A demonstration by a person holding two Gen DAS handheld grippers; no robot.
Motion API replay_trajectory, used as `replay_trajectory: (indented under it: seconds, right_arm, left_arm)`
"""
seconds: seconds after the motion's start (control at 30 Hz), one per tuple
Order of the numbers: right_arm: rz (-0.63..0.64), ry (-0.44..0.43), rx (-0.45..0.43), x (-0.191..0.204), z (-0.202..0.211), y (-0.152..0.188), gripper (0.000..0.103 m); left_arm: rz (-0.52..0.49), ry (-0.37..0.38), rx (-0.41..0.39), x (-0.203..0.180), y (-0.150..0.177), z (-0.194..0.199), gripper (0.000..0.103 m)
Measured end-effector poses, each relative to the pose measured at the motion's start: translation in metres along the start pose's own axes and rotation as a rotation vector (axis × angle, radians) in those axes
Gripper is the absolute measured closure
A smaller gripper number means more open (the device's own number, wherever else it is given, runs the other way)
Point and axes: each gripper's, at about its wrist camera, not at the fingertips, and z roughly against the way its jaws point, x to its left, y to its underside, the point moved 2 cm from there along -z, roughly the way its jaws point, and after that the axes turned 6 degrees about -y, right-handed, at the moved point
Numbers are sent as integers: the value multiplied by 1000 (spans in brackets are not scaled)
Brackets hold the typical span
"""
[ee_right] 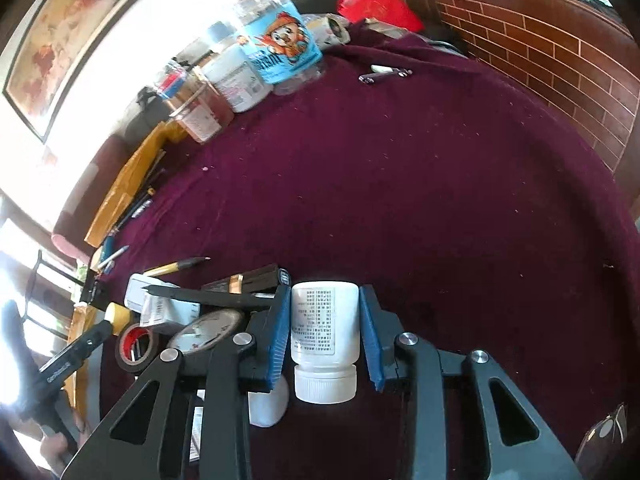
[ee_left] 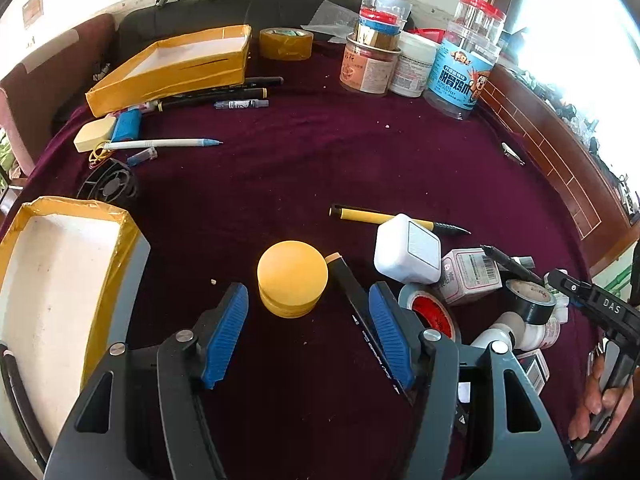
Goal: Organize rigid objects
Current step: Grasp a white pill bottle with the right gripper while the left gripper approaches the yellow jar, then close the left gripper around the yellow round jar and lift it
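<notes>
Clutter on the maroon-covered bench point(ee_left: 320, 152) splits into two zones: pens lie lined up beside the far tape-wrapped box point(ee_left: 172, 68) and jars stand grouped along the back edge, which reads as sorting by kind, while a mixed heap of tape rolls, cartons and a white adapter point(ee_left: 406, 254) waits unsorted near the person. The right claw point(ee_right: 325, 330) comes in low over that heap's edge, its blue pads flanking a white pill bottle point(ee_right: 324, 336) that lies on its side, cap toward the camera; the pads sit close on both flanks and look clenched on it, though slim gaps make firm contact a judgement. The left claw point(ee_left: 308, 308) is spread wide and released, held low and pitched down, with the yellow round tin point(ee_left: 292, 278) just ahead between its tips, untouched. A black marker point(ee_left: 360, 312) lies alongside its right pad. The near empty box point(ee_left: 60, 280) sits just left, a likely destination.
</notes>
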Motion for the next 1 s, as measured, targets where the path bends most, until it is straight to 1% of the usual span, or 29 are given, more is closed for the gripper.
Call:
replay_trajectory:
  seconds: [0.1,0.17,0.23,0.37,0.43,0.47,0.5,0.57,0.67,0.77,0.8,0.93,1.0]
  right_arm:
    - [7,-16,-66,2,13,-2,73]
    - [16,0,-92,5,18,-3,73]
    - [6,-52,-98,7,20,-4,73]
    - [22,-96,-113,15,24,-3,73]
    - [37,-85,-126,18,26,-3,73]
    - [35,-95,-126,19,26,-4,73]
    - [33,-109,-124,20,25,-4,73]
    - [46,-111,-123,23,25,-3,73]
    - [61,-140,-129,28,26,-3,73]
    - [79,-166,-138,33,28,-2,73]
    - [93,-177,-144,36,30,-1,73]
    - [160,-208,-156,52,32,5,73]
    - [199,-224,-152,62,32,9,73]
  left_arm:
    - [0,0,5,0,0,-4,41]
    - [2,1,10,0,-1,-7,41]
    - [2,3,16,-1,-1,-11,41]
    - [-10,-11,12,-4,-2,-20,42]
    - [2,-13,7,-2,0,-23,51]
    - [9,-7,-1,0,0,-23,55]
    - [13,-11,-7,1,0,-23,64]
    - [24,-3,-11,4,1,-22,64]
    - [32,2,-22,5,5,-19,64]
    - [27,25,-40,2,12,-10,64]
    - [30,27,-46,2,14,-6,64]
    - [49,75,-76,1,26,13,64]
    - [41,75,-98,0,34,23,64]
